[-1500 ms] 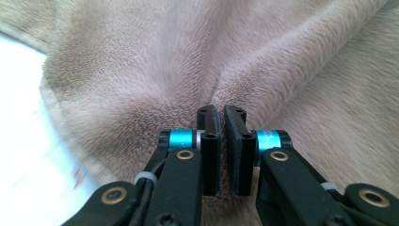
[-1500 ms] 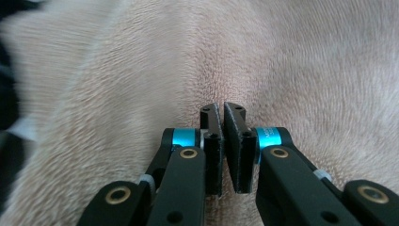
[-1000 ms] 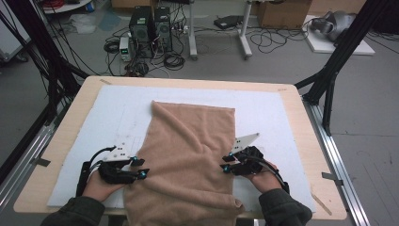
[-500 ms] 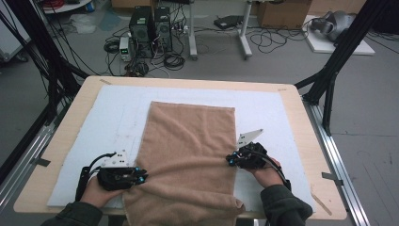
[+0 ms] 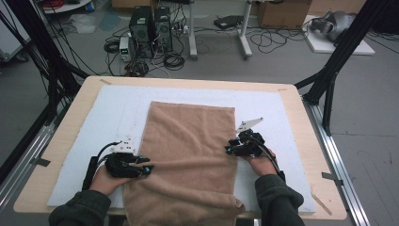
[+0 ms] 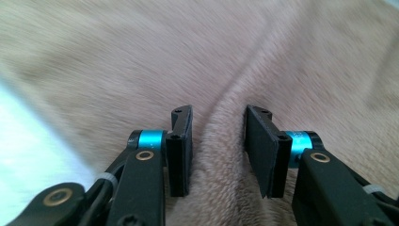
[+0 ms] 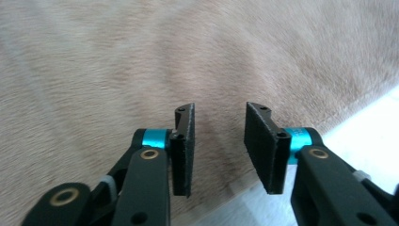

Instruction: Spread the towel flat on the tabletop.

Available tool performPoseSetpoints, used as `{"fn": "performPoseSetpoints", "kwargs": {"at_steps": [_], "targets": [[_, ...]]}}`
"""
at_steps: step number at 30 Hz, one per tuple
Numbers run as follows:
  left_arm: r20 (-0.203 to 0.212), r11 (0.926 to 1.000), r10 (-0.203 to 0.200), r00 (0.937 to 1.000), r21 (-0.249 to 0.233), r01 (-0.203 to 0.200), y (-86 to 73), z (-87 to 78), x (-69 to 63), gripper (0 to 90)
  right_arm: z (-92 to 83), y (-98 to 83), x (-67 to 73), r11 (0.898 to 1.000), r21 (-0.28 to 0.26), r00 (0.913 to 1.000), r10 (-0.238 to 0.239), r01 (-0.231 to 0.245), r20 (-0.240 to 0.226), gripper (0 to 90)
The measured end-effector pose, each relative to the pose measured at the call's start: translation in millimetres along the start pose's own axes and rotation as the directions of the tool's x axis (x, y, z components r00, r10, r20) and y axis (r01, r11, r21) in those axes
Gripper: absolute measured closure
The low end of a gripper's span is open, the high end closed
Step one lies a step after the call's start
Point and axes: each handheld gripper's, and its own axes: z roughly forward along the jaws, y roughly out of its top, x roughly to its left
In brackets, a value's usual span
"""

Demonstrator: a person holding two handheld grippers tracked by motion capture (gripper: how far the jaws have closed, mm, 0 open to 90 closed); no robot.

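The left gripper (image 5: pixel 147 168) and right gripper (image 5: pixel 227 149) rest at the brown towel's (image 5: pixel 188 150) two sides. Both have just let go, their jaws spreading. A towel ridge lies loose between the left one's jaws.

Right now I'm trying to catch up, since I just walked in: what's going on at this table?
A person works on a tan towel spread over a white mat on the table, a gripper in each hand. The left gripper sits at the towel's left edge, jaws apart astride a raised fold. The right gripper sits at the right edge, jaws apart, nothing pinched. Both have just been opening. The towel's near end hangs over the table's edge.
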Motion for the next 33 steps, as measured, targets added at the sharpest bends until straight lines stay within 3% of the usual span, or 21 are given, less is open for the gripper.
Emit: {"fn": "performPoseSetpoints", "kwargs": {"at_steps": [3,6,7,8,11,13,17,21,25,28,30,33], "targets": [[0.026,0.9981,-0.026,0.9993,-0.056,0.027,1.8,-5.8,2.3,59.7,1.8,0.0,-4.3,1.000,-0.005,0.9998,-0.002,0.002,-0.020,80.3],[0.066,0.9940,-0.055,0.9963,-0.091,0.061,3.2,-9.6,6.4,59.0,2.0,-0.7,-11.4,1.000,-0.011,0.9976,0.015,-0.016,-0.068,86.6],[0.057,0.9941,-0.053,0.9970,-0.092,0.058,4.1,-10.4,7.0,59.1,1.3,0.4,-13.4,1.000,-0.002,0.9979,0.021,-0.021,-0.061,86.9],[0.052,0.9930,-0.060,0.9968,-0.099,0.065,4.8,-11.1,8.0,59.1,0.3,2.3,-15.0,1.000,0.004,0.9997,0.015,-0.014,-0.021,87.4],[-0.006,0.9929,-0.060,0.9982,-0.103,0.059,8.5,-13.3,11.9,59.6,-0.7,4.3,-22.9,0.999,-0.014,0.9984,0.040,-0.040,0.039,89.1],[-0.006,0.9909,-0.060,0.9982,-0.121,0.059,9.6,-14.8,12.2,59.5,-2.4,3.0,-24.1,0.998,-0.030,0.9959,0.065,-0.063,0.062,86.7],[-0.029,0.9938,-0.049,0.9984,-0.101,0.046,9.1,-15.2,11.8,58.7,-11.8,1.2,-14.6,0.997,-0.065,0.9986,0.034,-0.031,0.040,77.7],[-0.072,0.9975,-0.043,0.9965,-0.060,0.038,7.9,-12.8,12.7,58.5,-21.0,-3.8,2.7,0.997,-0.079,0.9995,-0.020,0.018,-0.023,67.8],[-0.080,0.9999,-0.013,0.9967,0.008,0.014,7.0,-3.7,11.9,64.8,-19.0,-13.6,24.2,0.995,-0.040,0.9907,-0.100,0.096,-0.092,60.7],[-0.071,0.9997,0.010,0.9974,0.021,-0.009,8.7,1.0,9.9,82.1,-10.4,-20.5,34.6,0.991,-0.009,0.9861,-0.136,0.136,-0.095,68.8],[-0.088,0.9995,0.020,0.9959,0.024,-0.018,10.9,1.5,9.4,84.8,-9.7,-20.4,33.1,0.993,-0.024,0.9854,-0.121,0.119,-0.119,83.8],[-0.159,0.9997,0.003,0.9873,-0.021,-0.007,13.9,0.3,12.9,85.2,-8.8,-12.1,33.9,0.989,-0.008,0.9834,-0.149,0.149,-0.103,86.1]]}}
